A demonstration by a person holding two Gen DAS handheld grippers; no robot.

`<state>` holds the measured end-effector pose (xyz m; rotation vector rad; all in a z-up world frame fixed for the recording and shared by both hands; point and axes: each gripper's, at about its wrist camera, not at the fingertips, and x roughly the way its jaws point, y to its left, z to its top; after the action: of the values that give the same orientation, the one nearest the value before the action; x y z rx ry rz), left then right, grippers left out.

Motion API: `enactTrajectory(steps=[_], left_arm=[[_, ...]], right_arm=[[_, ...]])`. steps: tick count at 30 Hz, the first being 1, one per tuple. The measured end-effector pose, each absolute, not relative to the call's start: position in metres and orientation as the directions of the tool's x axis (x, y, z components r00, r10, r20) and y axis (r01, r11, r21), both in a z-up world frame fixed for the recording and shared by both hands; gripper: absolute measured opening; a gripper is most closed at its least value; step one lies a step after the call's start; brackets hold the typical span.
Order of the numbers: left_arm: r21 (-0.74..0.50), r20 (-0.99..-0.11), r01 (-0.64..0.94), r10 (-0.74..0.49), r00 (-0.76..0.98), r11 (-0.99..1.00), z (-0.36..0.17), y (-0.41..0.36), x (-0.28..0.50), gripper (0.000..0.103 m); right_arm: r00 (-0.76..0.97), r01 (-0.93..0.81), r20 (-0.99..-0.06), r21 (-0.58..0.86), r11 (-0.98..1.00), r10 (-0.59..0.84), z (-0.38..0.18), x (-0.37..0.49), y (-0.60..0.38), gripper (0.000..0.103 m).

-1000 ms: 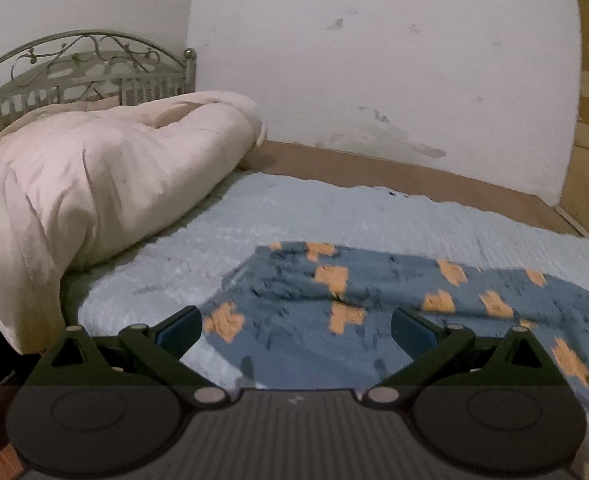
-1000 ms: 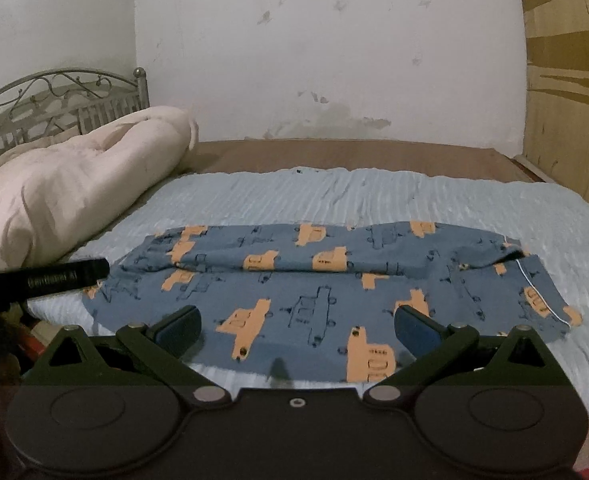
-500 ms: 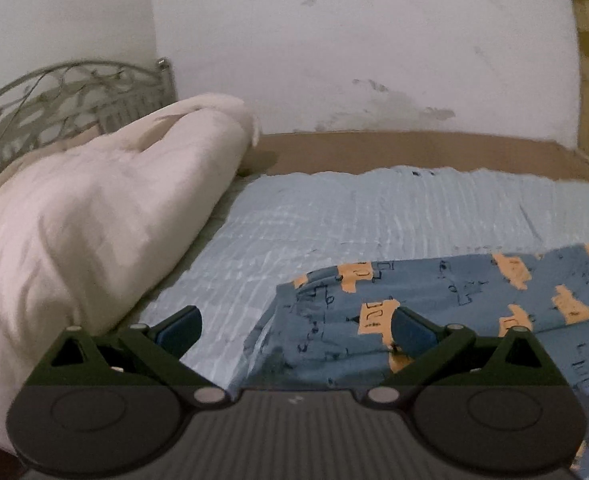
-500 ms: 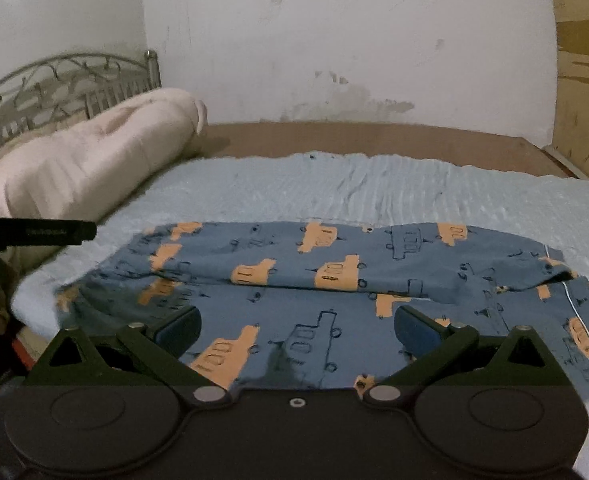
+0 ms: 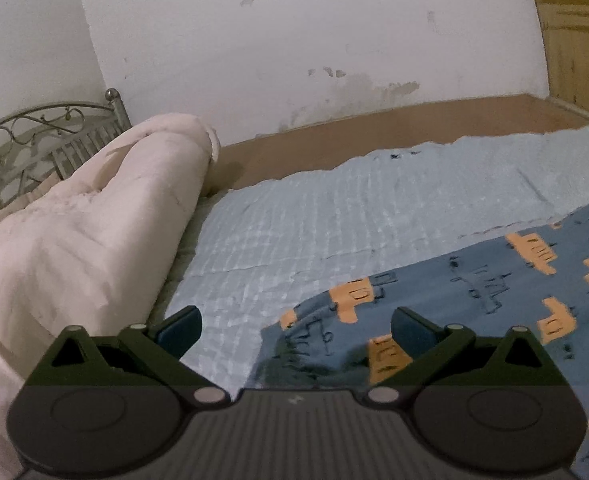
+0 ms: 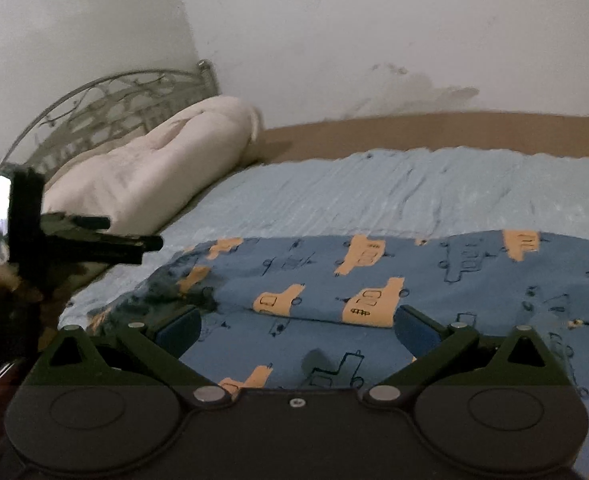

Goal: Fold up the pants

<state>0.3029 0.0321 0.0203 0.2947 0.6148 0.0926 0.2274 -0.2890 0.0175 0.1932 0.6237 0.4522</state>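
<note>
Showing both tongs after a second of travel toward the left end of the pants (image 6: 434, 280), which lay flat on the pale blue bedspread (image 5: 334, 220) of the bed. The left tongs (image 5: 296, 326) stood wide and empty, with the near left corner of the pants between and just beyond their pads; a second before, that view had looked across the middle of the garment, so the tongs had swung leftward until the rolled cream duvet (image 5: 94, 240) filled its left side. The right tongs (image 6: 297, 326), likewise wide and holding nothing, had dropped lower and closer to the cloth than a second earlier, and now hung over the near leg, just short of the edge where one leg overlay the other. In the right view the left tongs (image 6: 94, 246) appeared as a dark tool beside the garment's left end, apart from the cloth. The pants themselves had not shifted: they lay lengthwise, one leg already stacked on the other. Judged from this, the lengthwise fold was done and the crosswise fold not yet begun; both tongs seemed placed to seize the left end, though no cloth was yet gripped.
</note>
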Motion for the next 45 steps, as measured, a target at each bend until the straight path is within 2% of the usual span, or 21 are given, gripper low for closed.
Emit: enactTrajectory(steps=[4, 8, 12, 16, 19, 21, 25, 28, 33, 37, 39, 40, 41, 42, 43, 44, 45], left_arm=[[0.315, -0.584, 0.02, 0.177, 0.792, 0.949, 0.016, 0.043, 0.321, 0.102], [0.34, -0.594, 0.063, 0.163, 0.788, 0.938, 0.012, 0.054, 0.342, 0.102], [0.298, -0.637, 0.171, 0.063, 0.768, 0.939, 0.004, 0.067, 0.371, 0.102], [0.226, -0.665, 0.324, -0.098, 0.741, 0.919, -0.006, 0.083, 0.4, 0.102], [0.171, -0.732, 0.449, -0.192, 0.654, 0.877, -0.013, 0.092, 0.423, 0.102], [0.119, -0.763, 0.494, -0.239, 0.601, 0.862, -0.018, 0.098, 0.434, 0.102], [0.059, -0.784, 0.547, -0.3, 0.543, 0.835, -0.026, 0.103, 0.45, 0.1], [-0.007, -0.816, 0.53, -0.311, 0.487, 0.848, -0.036, 0.107, 0.464, 0.089], [-0.136, -0.848, 0.472, -0.348, 0.399, 0.871, -0.047, 0.118, 0.479, 0.071], [-0.174, -0.851, 0.449, -0.363, 0.38, 0.876, -0.047, 0.118, 0.473, 0.049], [-0.166, -0.852, 0.45, -0.357, 0.382, 0.877, -0.046, 0.114, 0.47, 0.031], [-0.171, -0.852, 0.444, -0.359, 0.382, 0.879, -0.044, 0.112, 0.468, 0.018], [-0.169, -0.852, 0.432, -0.351, 0.387, 0.886, -0.042, 0.11, 0.467, 0.012], [-0.159, -0.853, 0.419, -0.338, 0.397, 0.894, -0.04, 0.107, 0.465, 0.008], [-0.153, -0.851, 0.411, -0.331, 0.408, 0.899, -0.037, 0.102, 0.463, 0.003], [-0.158, -0.841, 0.397, -0.334, 0.425, 0.904, -0.033, 0.101, 0.46, 0.003], [-0.175, -0.824, 0.386, -0.349, 0.446, 0.906, -0.026, 0.102, 0.457, 0.003]], right_arm=[[0.676, -0.391, -0.56, 0.28, 0.877, 0.479, 0.014, 0.249, -0.297, 0.102], [0.682, -0.437, -0.583, 0.161, 0.885, 0.443, 0.013, 0.278, -0.304, 0.102], [0.645, -0.537, -0.62, 0.049, 0.842, 0.447, 0.007, 0.326, -0.301, 0.102], [0.631, -0.604, -0.659, -0.085, 0.793, 0.41, -0.012, 0.377, -0.291, 0.101], [0.599, -0.606, -0.698, -0.074, 0.792, 0.393, -0.026, 0.419, -0.289, 0.092], [0.594, -0.584, -0.72, -0.08, 0.808, 0.359, -0.034, 0.437, -0.288, 0.081], [0.533, -0.623, -0.751, -0.037, 0.781, 0.389, -0.044, 0.458, -0.291, 0.075], [0.462, -0.646, -0.769, 0.05, 0.762, 0.442, -0.048, 0.469, -0.301, 0.072], [0.442, -0.629, -0.79, 0.065, 0.775, 0.425, -0.054, 0.474, -0.313, 0.069], [0.429, -0.628, -0.791, 0.085, 0.774, 0.435, -0.055, 0.471, -0.315, 0.06], [0.42, -0.637, -0.796, 0.084, 0.766, 0.436, -0.054, 0.469, -0.313, 0.05], [0.413, -0.641, -0.799, 0.085, 0.763, 0.436, -0.053, 0.469, -0.311, 0.047], [0.409, -0.644, -0.803, 0.083, 0.76, 0.434, -0.052, 0.469, -0.309, 0.037], [0.407, -0.644, -0.809, 0.075, 0.761, 0.424, -0.052, 0.467, -0.306, 0.023], [0.411, -0.643, -0.813, 0.061, 0.764, 0.411, -0.051, 0.466, -0.303, 0.017], [0.42, -0.646, -0.818, 0.035, 0.762, 0.394, -0.049, 0.463, -0.3, 0.008], [0.437, -0.655, -0.816, -0.002, 0.755, 0.378, -0.046, 0.459, -0.296, 0.003]])
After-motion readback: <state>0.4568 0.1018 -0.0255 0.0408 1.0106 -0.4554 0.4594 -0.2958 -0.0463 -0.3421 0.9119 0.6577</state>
